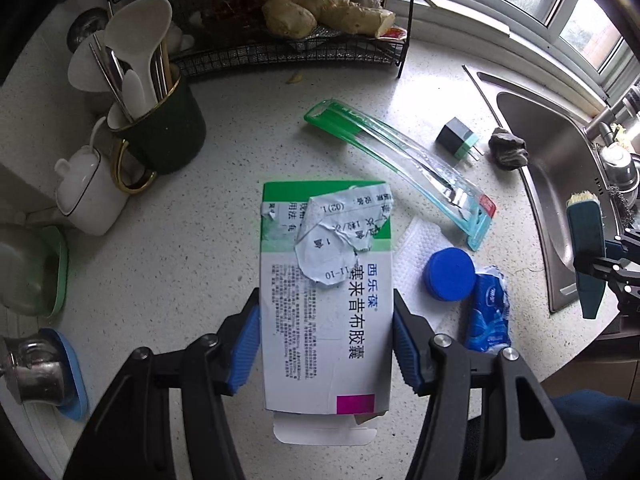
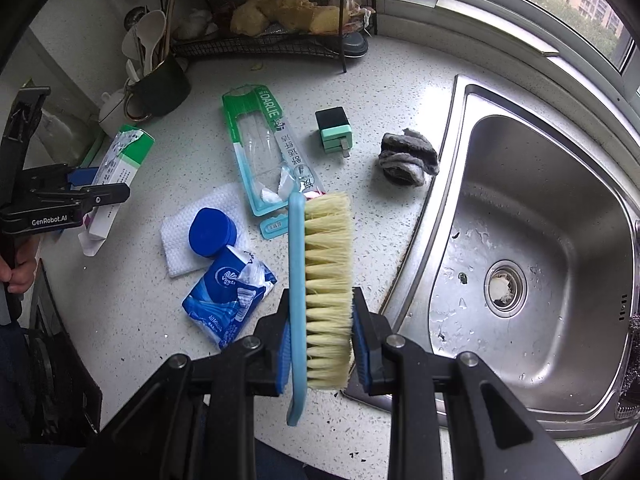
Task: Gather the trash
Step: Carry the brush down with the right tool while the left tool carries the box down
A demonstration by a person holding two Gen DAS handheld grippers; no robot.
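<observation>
The left hand-held gripper (image 1: 326,344) is clamped on a medicine box (image 1: 324,292), its blue pads pressed against the box's two long sides, and the box is held clear of the surface (image 1: 192,248). A torn paper label is stuck across the box's green end, and a flap hangs open at the other end. The right hand-held gripper (image 2: 320,344) is closed on a brush (image 2: 320,292), with the blue back against one pad and the pale bristles against the other.

On the surface just beyond the box, a blue cap (image 1: 450,274) is seen resting on a white wipe (image 1: 412,256), with a blue tissue pack (image 1: 490,312) beside it. An empty toothbrush package (image 1: 400,168) lies further out, and near it a dark plug (image 1: 458,138) and a grey cloth (image 1: 508,148). A sink (image 2: 532,240) is set to the right. A dark cup (image 1: 168,132) of utensils and a wire rack (image 1: 280,40) holding ginger are placed at the back.
</observation>
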